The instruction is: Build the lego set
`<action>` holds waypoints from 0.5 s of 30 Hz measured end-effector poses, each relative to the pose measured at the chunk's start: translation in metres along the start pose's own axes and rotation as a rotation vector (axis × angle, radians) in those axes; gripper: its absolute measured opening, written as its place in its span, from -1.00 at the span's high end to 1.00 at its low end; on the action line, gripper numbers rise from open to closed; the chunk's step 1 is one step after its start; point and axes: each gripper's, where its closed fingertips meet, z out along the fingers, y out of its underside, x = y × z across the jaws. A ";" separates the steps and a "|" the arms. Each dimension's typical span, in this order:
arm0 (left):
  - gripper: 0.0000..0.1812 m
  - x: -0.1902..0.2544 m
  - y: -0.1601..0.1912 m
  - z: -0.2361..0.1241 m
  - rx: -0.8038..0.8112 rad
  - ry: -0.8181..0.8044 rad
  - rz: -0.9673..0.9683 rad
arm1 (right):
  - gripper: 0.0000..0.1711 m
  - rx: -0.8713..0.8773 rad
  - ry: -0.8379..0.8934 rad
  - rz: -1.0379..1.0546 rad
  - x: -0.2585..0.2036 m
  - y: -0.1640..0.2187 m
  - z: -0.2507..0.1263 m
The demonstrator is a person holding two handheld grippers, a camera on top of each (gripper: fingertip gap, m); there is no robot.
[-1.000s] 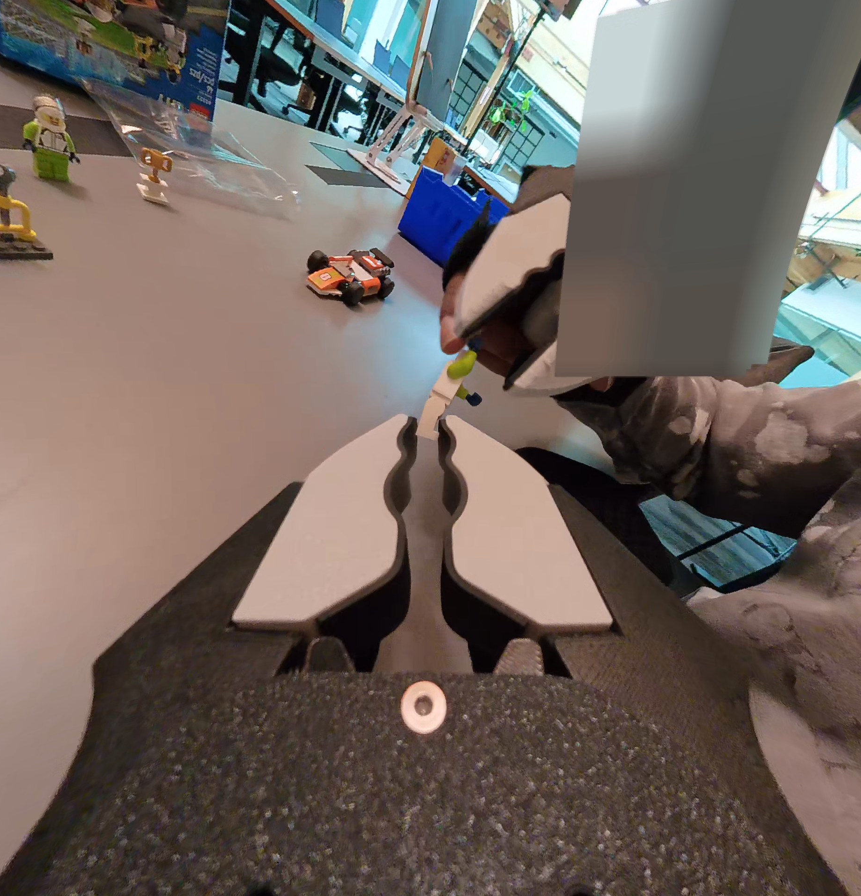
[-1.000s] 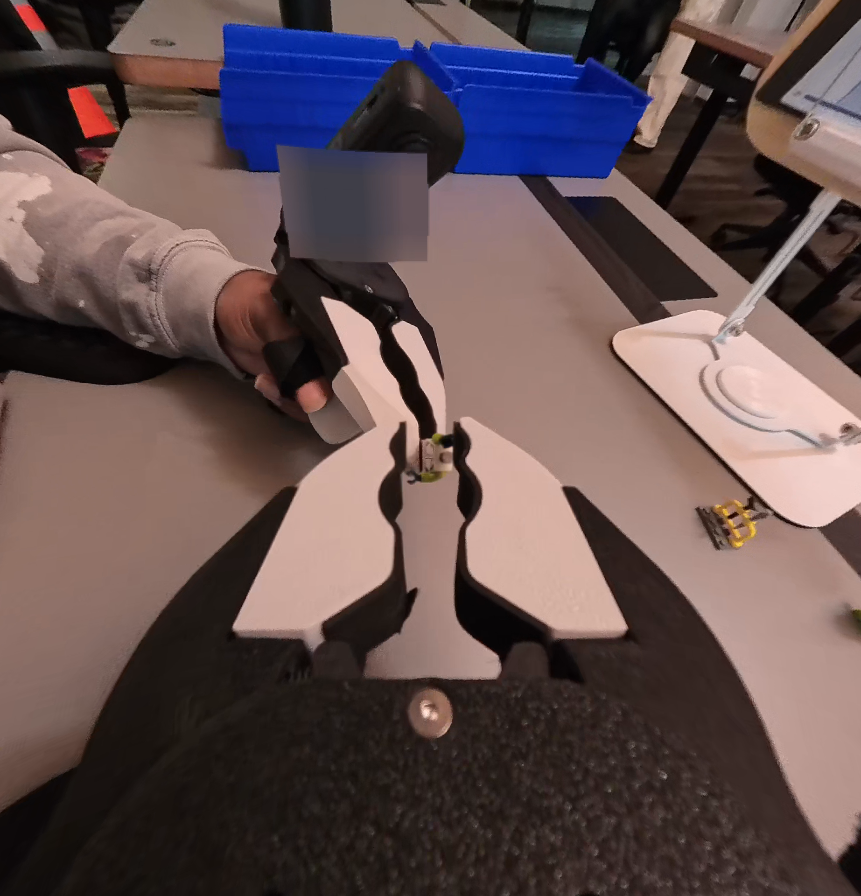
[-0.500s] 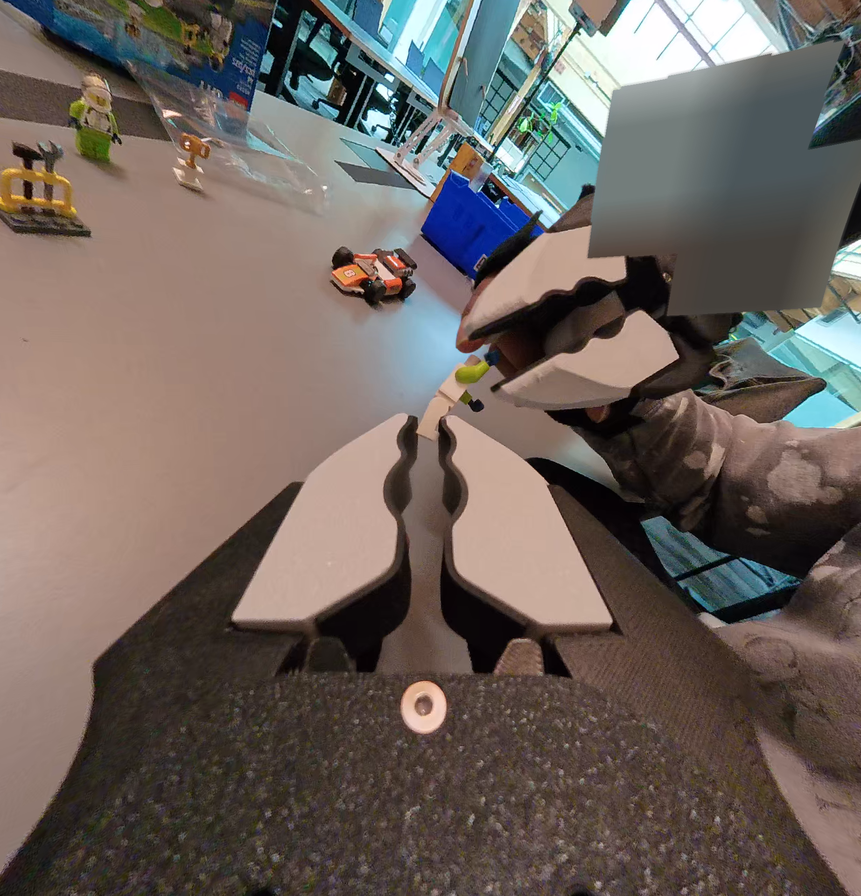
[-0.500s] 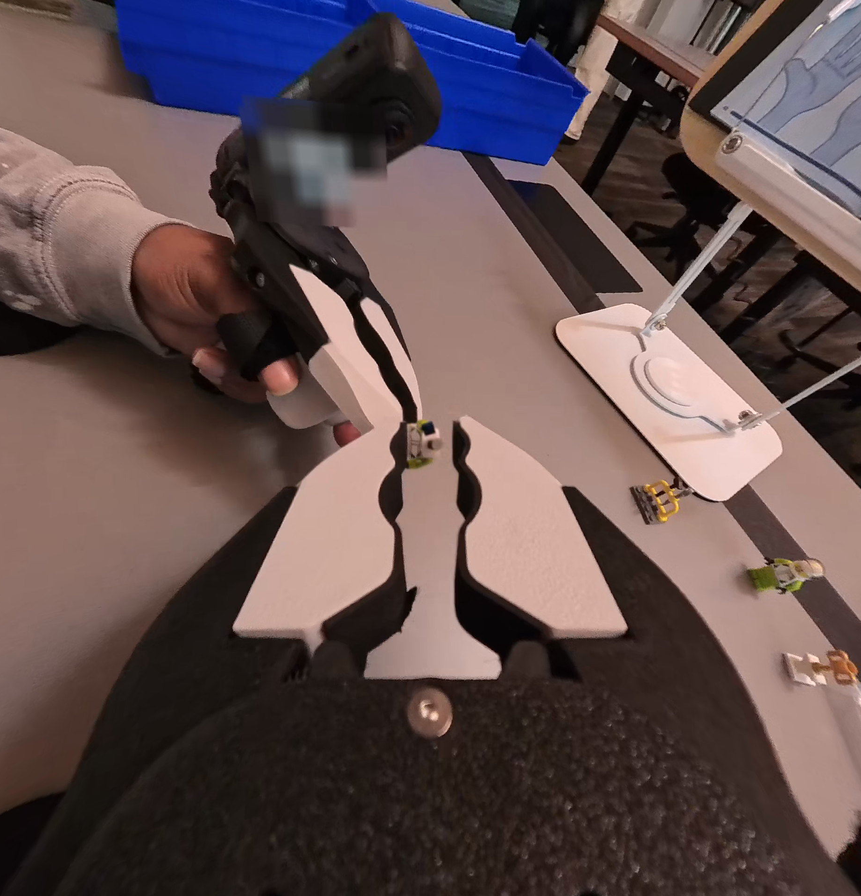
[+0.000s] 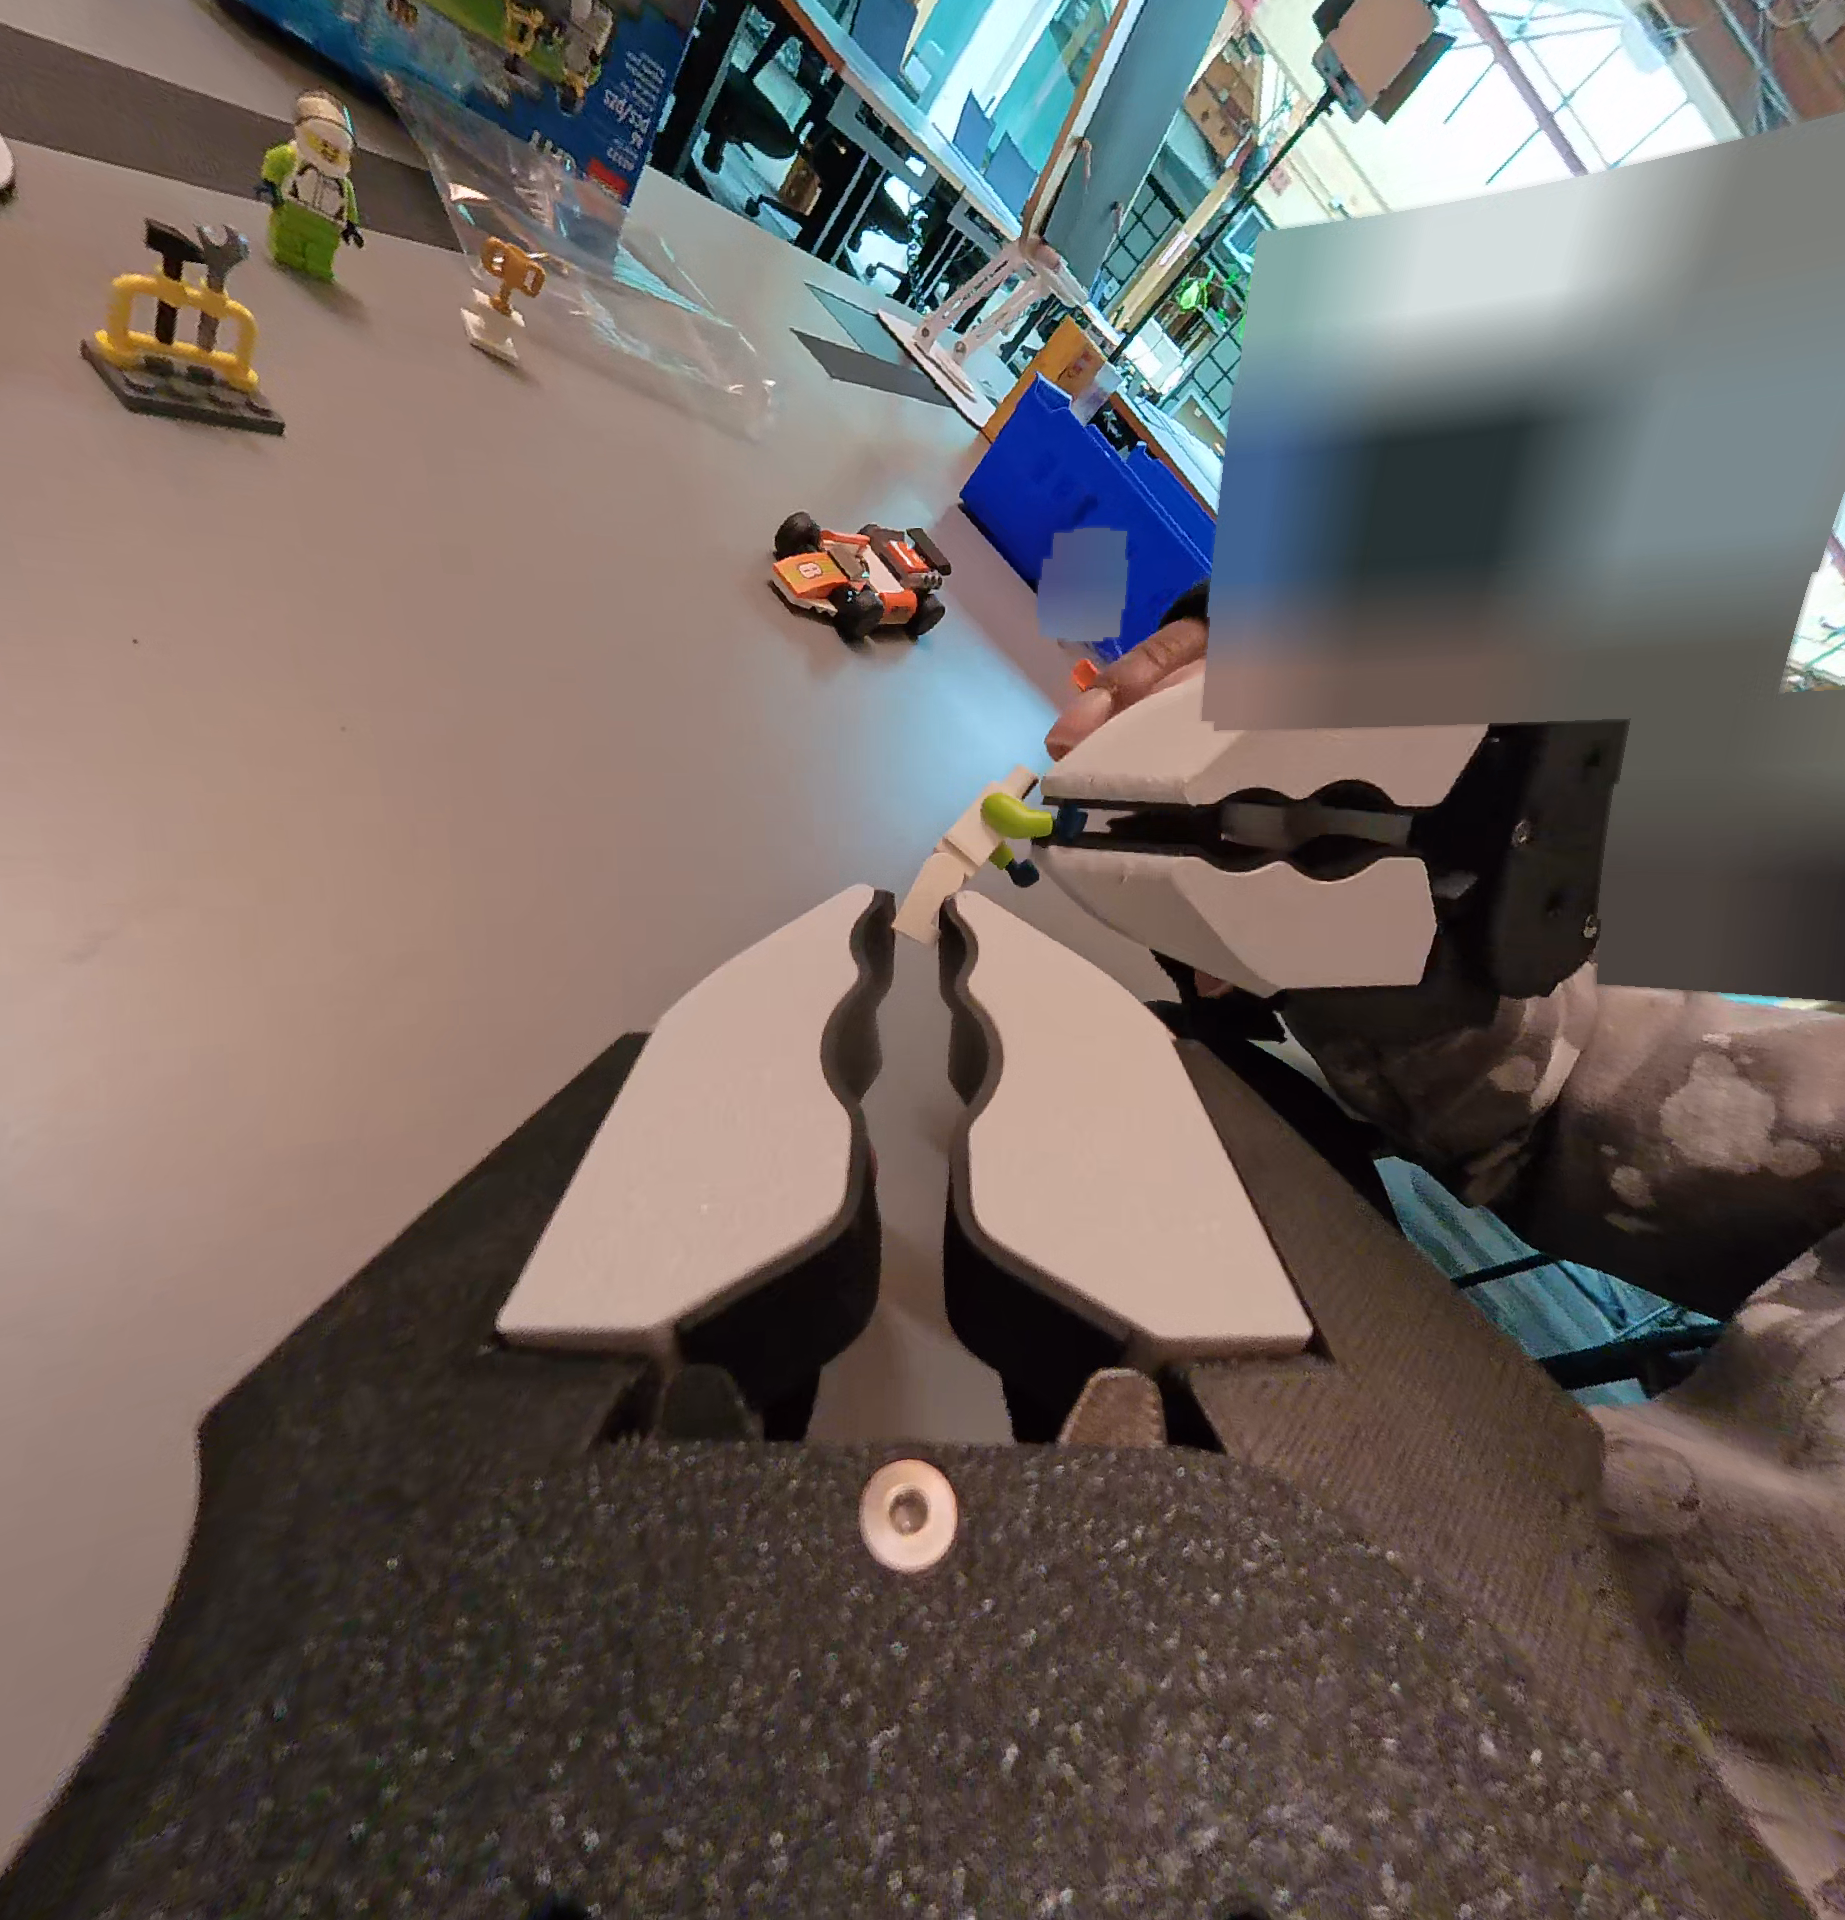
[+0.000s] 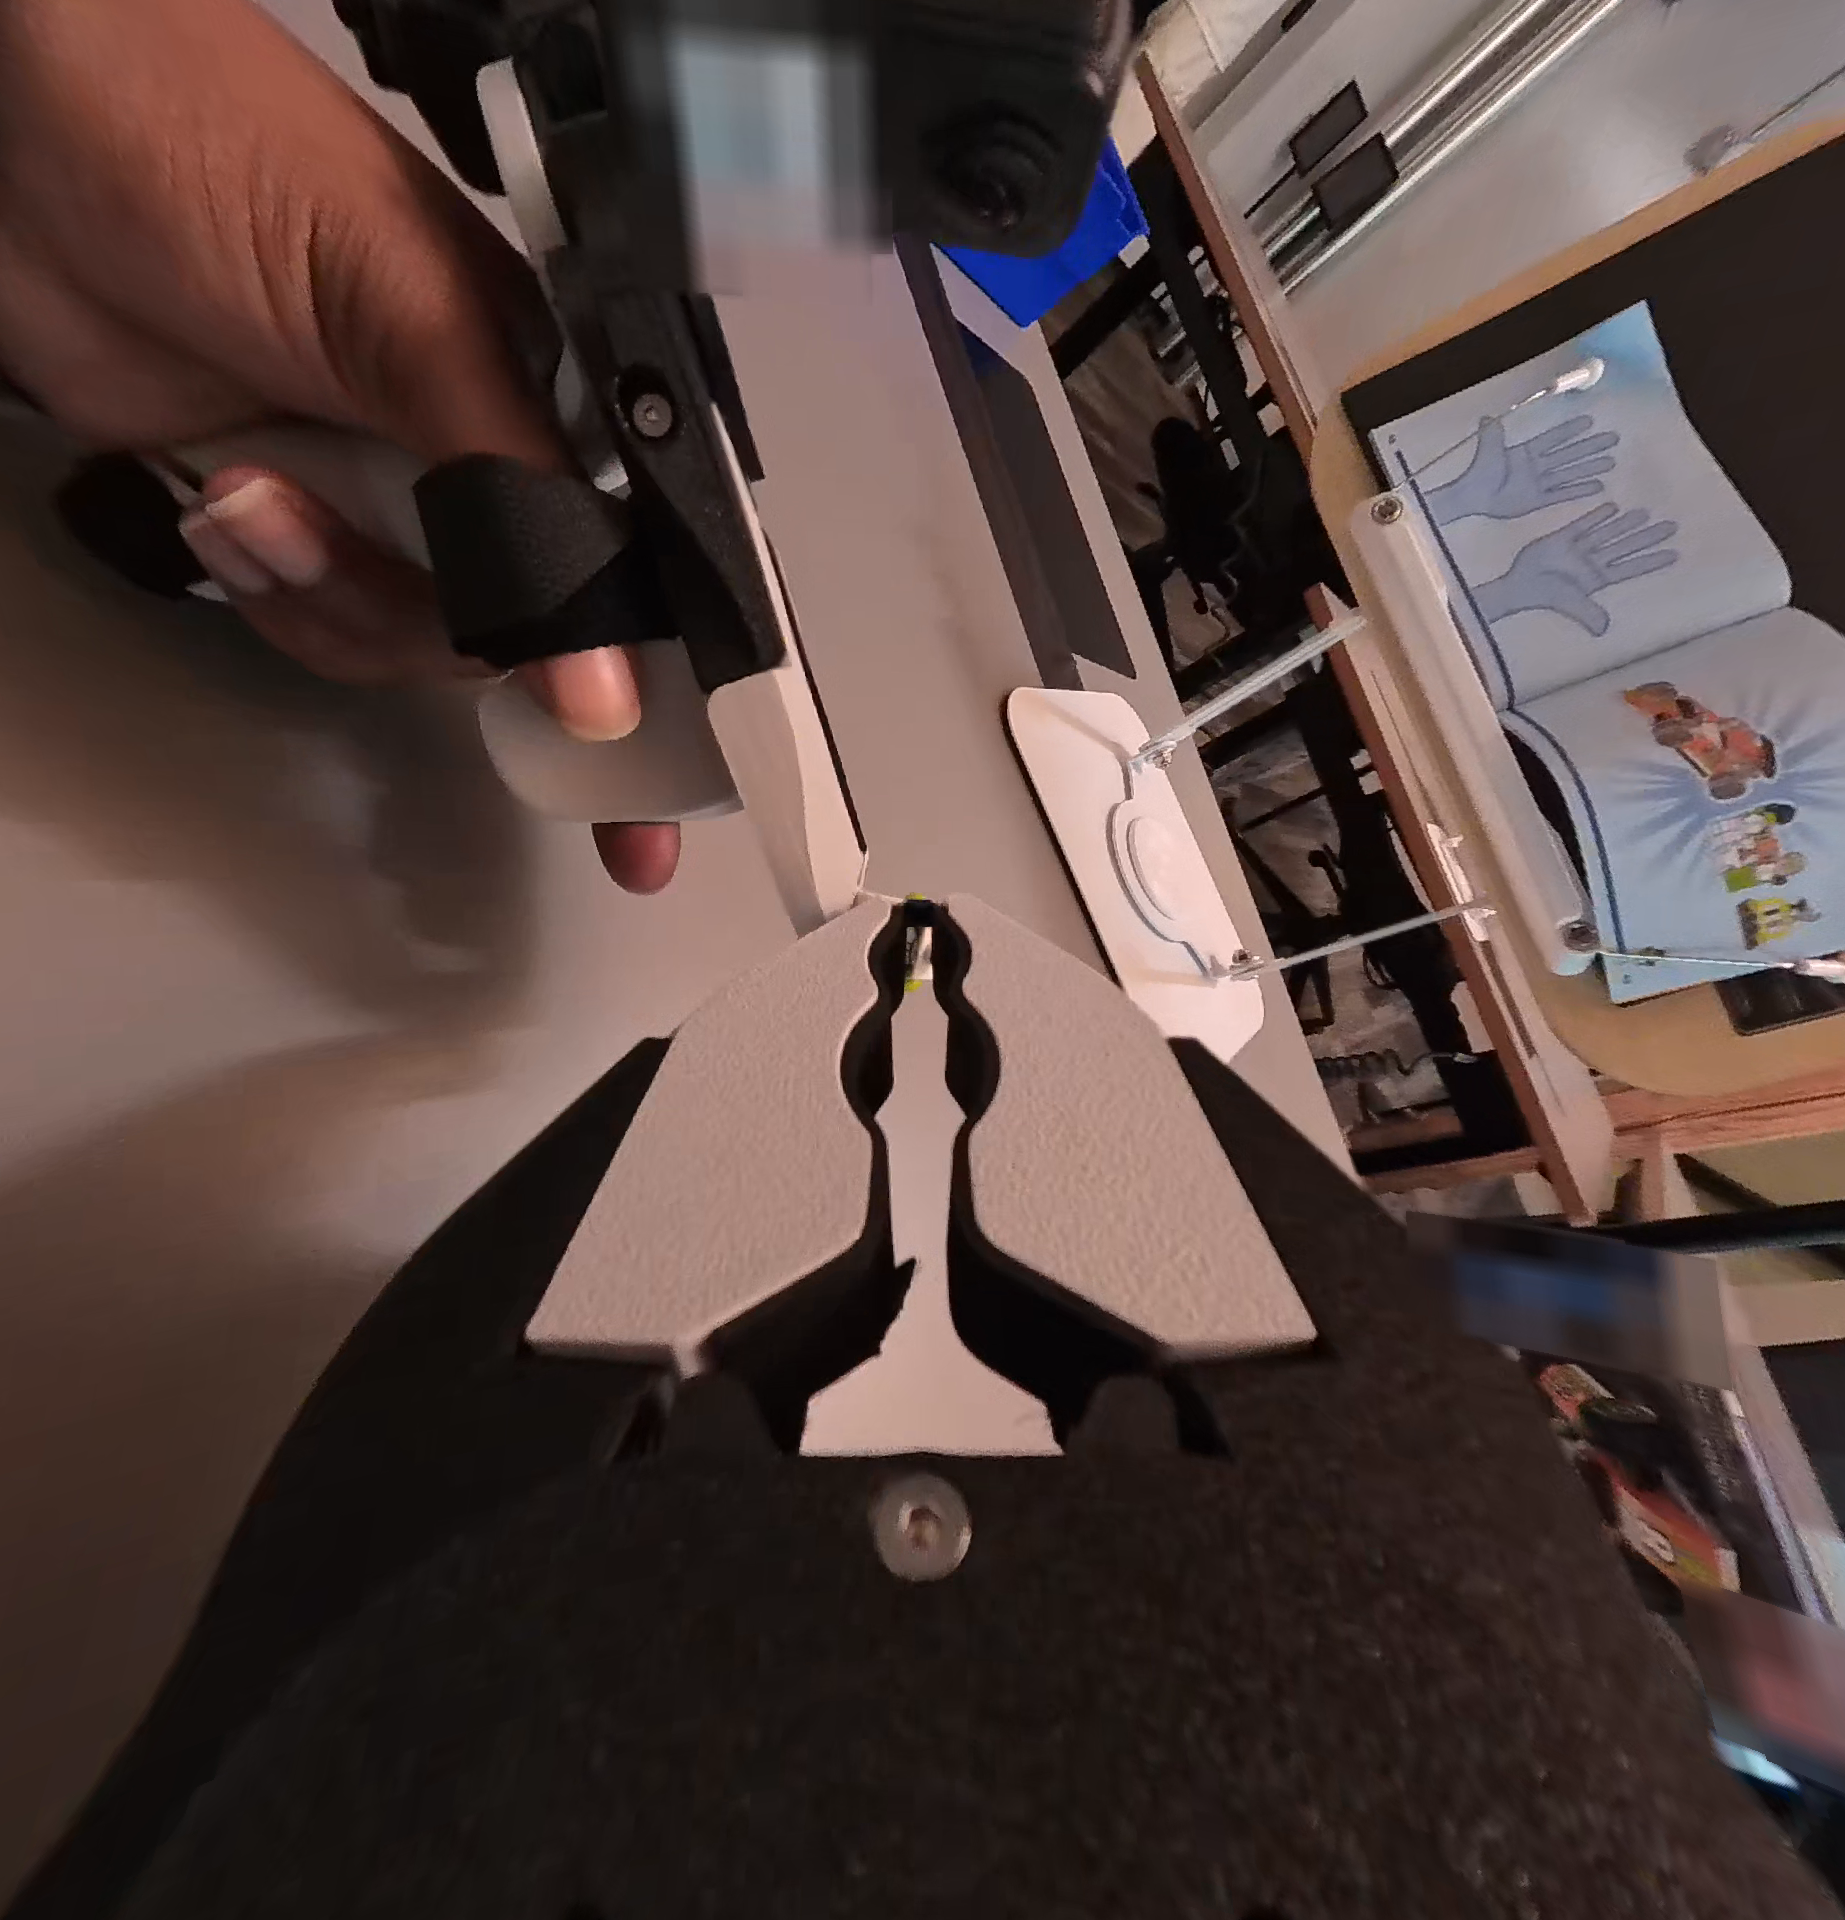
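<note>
Small white-and-lime minifigure (image 5: 965, 857) pinched at both ends, lifted clear of grey counter (image 5: 430, 727). White legs nipped at tips of left claw (image 5: 913, 920), narrow, shut on them. Torso end with lime arm gripped by right claw (image 5: 1043, 826), also narrow, closed on it. Long axis runs slantwise from left claw tips up toward right claw. In right wrist view only sliver of figure (image 6: 915, 951) shows between wavy black-edged fingers. Claw plates matte grey, flat; glossy plastic figure. Orange kart (image 5: 861, 582) rests well apart toward far counter edge.
</note>
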 end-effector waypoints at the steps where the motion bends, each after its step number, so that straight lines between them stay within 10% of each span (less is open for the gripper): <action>1: 0.90 0.001 -0.001 0.000 0.004 0.008 -0.004 | 0.95 0.014 -0.007 0.028 0.001 -0.001 0.000; 6: 0.90 0.001 -0.009 -0.005 0.049 0.044 -0.050 | 0.84 0.163 -0.084 0.230 0.009 -0.010 -0.018; 15: 0.90 0.007 -0.009 -0.004 0.068 0.132 -0.170 | 0.82 0.078 0.080 0.002 -0.003 0.002 -0.008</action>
